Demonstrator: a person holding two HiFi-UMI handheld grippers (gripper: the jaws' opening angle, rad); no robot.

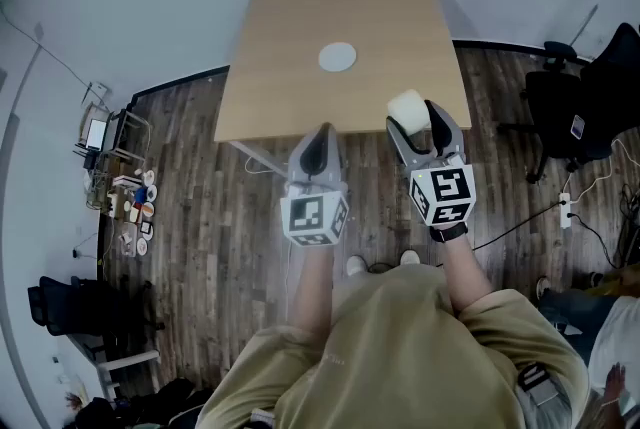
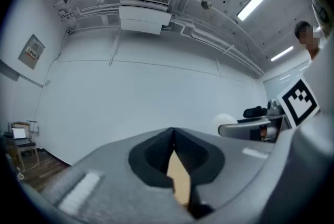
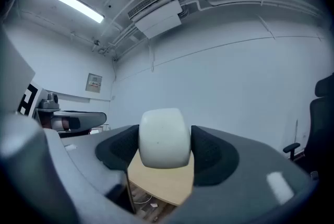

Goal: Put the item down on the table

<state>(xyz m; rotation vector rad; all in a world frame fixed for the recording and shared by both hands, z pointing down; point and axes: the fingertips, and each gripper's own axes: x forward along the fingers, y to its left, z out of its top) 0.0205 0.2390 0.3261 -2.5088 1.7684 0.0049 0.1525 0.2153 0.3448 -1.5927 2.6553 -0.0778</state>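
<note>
White rounded item point(image 3: 164, 137) is pinched in the right gripper point(image 1: 419, 117); the left gripper point(image 1: 321, 135) is pressed together.

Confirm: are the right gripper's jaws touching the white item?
Touching. The right gripper view shows the white item squeezed between the jaws of the right gripper, both flush against its sides with no gap.
</note>
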